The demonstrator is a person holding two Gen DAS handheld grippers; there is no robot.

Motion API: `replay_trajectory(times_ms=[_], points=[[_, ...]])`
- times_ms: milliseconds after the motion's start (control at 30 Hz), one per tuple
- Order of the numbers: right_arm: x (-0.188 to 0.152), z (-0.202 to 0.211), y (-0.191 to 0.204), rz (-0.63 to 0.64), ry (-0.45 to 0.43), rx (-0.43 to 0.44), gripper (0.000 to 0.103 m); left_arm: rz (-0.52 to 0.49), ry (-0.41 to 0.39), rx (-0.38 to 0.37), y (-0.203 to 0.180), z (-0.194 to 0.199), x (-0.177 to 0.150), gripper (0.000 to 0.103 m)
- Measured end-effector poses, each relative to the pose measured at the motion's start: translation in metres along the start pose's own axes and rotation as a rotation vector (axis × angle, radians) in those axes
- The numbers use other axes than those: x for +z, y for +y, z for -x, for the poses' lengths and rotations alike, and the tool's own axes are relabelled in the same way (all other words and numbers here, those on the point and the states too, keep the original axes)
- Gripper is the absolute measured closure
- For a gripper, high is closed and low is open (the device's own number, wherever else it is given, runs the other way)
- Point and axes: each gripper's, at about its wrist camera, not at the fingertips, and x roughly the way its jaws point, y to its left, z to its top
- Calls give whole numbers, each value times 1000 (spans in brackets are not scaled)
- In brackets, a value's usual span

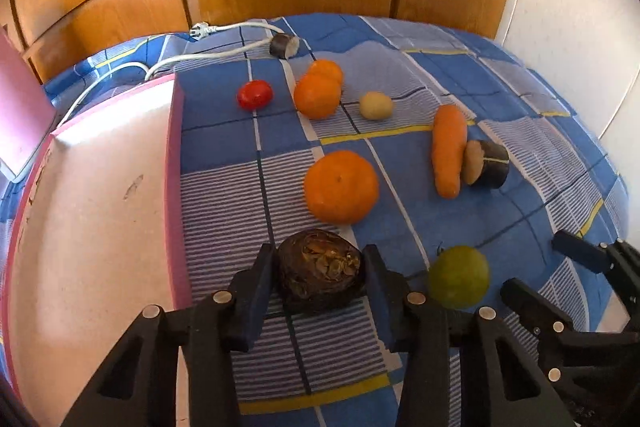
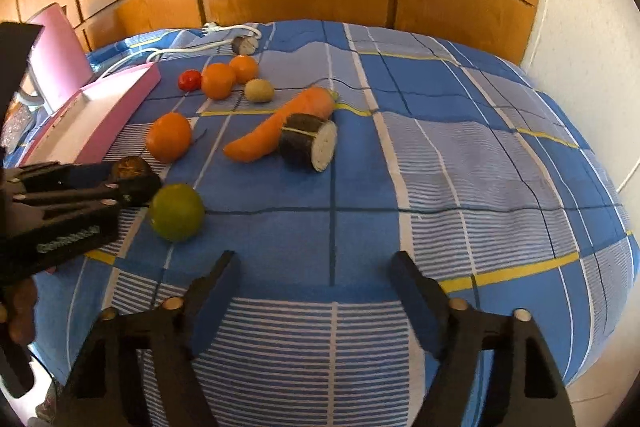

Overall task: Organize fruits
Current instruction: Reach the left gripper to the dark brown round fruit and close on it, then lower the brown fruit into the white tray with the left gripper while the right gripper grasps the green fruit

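Note:
My left gripper (image 1: 318, 267) is shut on a dark brown wrinkled fruit (image 1: 320, 269) that rests on the blue checked bedspread (image 1: 500, 99), one pad on each side. A green round fruit (image 1: 459, 277) lies just to its right, and a large orange (image 1: 341, 187) just beyond. In the right wrist view, my right gripper (image 2: 314, 259) hangs open over bare bedspread (image 2: 440, 167) with nothing between its fingers. There the green fruit (image 2: 177, 211) lies to its front left, beside the left gripper (image 2: 136, 179) and the brown fruit (image 2: 130, 167).
An open pink box (image 1: 100, 187) stands at the left. Farther back lie two oranges (image 1: 318, 95), a red tomato (image 1: 255, 94), a pale potato-like piece (image 1: 376, 105), a carrot (image 1: 449, 151) against a cut aubergine chunk (image 1: 486, 163), and a white cable (image 1: 224, 47). A wooden wardrobe stands behind.

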Motion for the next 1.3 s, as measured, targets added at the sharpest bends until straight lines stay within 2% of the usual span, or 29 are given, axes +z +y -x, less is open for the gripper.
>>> replay_trajectory(times_ms=[100,367,500,600,667,700,767,1000,1300], points=[[2,4,5,11,-21,39,34,26,-16,0,5,6,-2,60],[10,8,33,99,-48,131,34,96,-94,-9,16,38,-5,60],[17,2,50,153,-56,135,34,122,-127,-2,19,52,-4,60],[21,-8,61,193,-56,135,34,129,-146,27,21,63,-5,60],[23,-16,66,206,-36,136,50,142,-162,47,25,71,-7,60],[24,-21,66,203,-14,135,61,148,-168,58,27,74,-9,60],[25,-25,66,186,-10,128,65,166,-180,76,32,81,-13,60],[27,-27,59,131,16,163,65,239,-207,167,59,98,-24,59],[26,-24,67,162,17,117,69,353,-184,305,112,100,-43,59]])
